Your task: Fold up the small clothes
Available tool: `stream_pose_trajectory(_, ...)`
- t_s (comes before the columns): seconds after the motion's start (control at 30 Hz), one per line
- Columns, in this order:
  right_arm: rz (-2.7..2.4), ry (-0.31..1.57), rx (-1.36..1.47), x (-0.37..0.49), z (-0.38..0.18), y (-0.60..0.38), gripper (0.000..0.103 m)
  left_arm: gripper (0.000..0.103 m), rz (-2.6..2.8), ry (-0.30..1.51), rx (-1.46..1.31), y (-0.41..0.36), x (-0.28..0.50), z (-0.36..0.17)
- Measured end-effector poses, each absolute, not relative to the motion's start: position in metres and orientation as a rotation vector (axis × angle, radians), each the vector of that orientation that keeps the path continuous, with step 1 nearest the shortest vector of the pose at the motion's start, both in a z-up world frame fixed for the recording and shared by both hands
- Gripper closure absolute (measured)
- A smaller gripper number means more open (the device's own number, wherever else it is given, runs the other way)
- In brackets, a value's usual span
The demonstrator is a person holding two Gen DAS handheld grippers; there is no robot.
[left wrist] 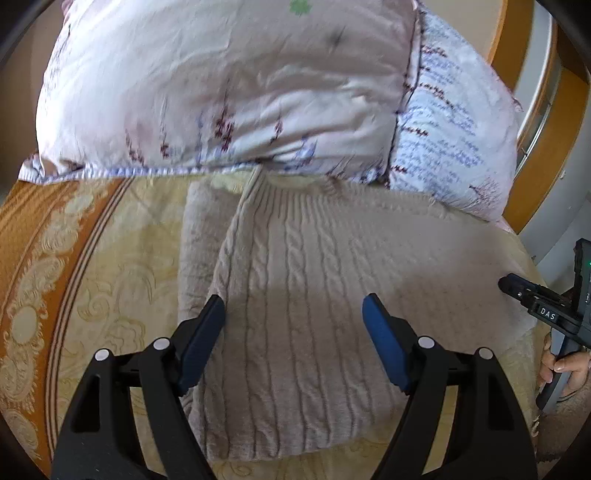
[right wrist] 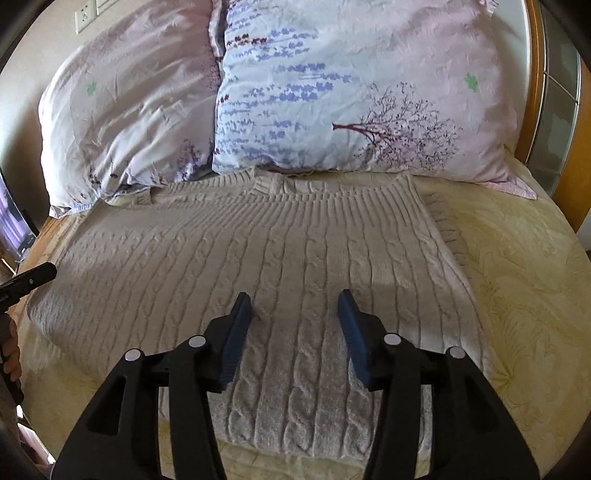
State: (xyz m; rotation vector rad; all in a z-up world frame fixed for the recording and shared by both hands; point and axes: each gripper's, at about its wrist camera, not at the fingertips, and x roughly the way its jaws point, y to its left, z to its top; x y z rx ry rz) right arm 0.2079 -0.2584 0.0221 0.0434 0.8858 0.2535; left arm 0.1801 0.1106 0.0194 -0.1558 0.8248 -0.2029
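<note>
A cream cable-knit sweater (right wrist: 280, 251) lies flat on a bed, its ribbed neckline toward two floral pillows and its hem toward the cameras. The left gripper (left wrist: 293, 308) hangs just above the sweater's lower body with its blue-padded fingers (left wrist: 382, 339) spread wide apart, holding nothing. The right gripper (right wrist: 295, 304) is likewise parted over the knit, its blue pads (right wrist: 236, 339) clear of the fabric on either side of a cable column, and empty.

In the left wrist view, part of the garment on the left side is folded inward, forming a slanted edge that runs from the neckline down toward the left finger, with a plainer panel of the same knit showing beside it. In the right wrist view, a ribbed edge of the sweater pokes out at the right side, near the shoulder.

The sweater rests on a pale yellow bedspread (right wrist: 517, 280) with a raised floral pattern and an orange border (left wrist: 33, 229). The pink pillow (left wrist: 221, 81) and the lavender-print pillow (right wrist: 351, 92) sit side by side against a wooden headboard (left wrist: 532, 177), their lower edges touching the sweater's collar. A wall socket (right wrist: 84, 16) shows above the pink pillow.
</note>
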Motion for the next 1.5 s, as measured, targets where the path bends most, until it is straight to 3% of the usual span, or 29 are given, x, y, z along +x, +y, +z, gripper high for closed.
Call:
stream_pose_trajectory(0.8, 0.233, 0.902, -0.06, 0.213, 0.019, -0.246, 0.046, 0.026, -0.215, 0.819, -0.165, 0.116, 0.173, 0.01)
stream_pose_trajectory(1.03, 0.218, 0.9, -0.005, 0.21, 0.029, -0.251, 0.044, 0.025, -0.224, 0.817, -0.386, 0.152, 0.183, 0.03)
stream_pose_trajectory(1.23, 0.241, 0.88, 0.029, 0.208, 0.034, -0.233, 0.032, 0.024, -0.179, 0.882, -0.471, 0.176, 0.209, 0.024)
stream_pose_trajectory(1.5, 0.192, 0.893, -0.015, 0.215, 0.023, -0.219, 0.029, 0.024, -0.198, 0.934, -0.543, 0.177, 0.228, 0.007)
